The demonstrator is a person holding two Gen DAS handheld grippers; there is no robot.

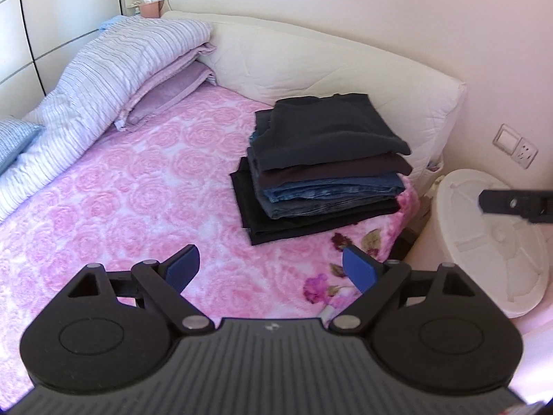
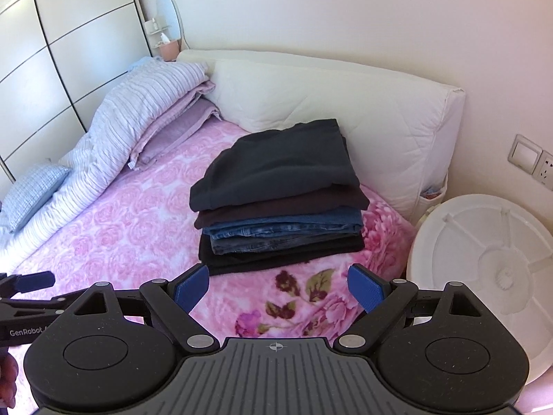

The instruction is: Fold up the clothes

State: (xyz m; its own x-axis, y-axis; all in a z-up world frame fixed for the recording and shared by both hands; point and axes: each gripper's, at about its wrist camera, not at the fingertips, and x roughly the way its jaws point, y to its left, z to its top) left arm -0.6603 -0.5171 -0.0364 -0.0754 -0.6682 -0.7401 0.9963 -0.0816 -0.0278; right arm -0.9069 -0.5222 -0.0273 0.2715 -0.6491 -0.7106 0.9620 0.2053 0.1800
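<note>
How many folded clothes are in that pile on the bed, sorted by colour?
Counting the layers in the pile:
Dark navy or charcoal top piece: 1
Dark maroon-brown piece: 1
Blue denim: 1
Grey denim: 1
Black bottom piece: 1
Total: 5, though thin layers could hide between them.

The left gripper [image 1: 271, 269] was built of matte black plastic, with two round housings flanking a ribbed grey centre plate on which a small white emblem was printed. Silver pivot screws were set at the joints of the black linkage arms, and triangular cut-outs were seen in the outer links. Blue textured pads were fitted on the fingers [image 1: 183, 268]. The right gripper [image 2: 278, 288] was made alike, with a crosshair mark on its plate. White "GenRobot" lettering was seen on the left gripper's side in the right wrist view.
</note>
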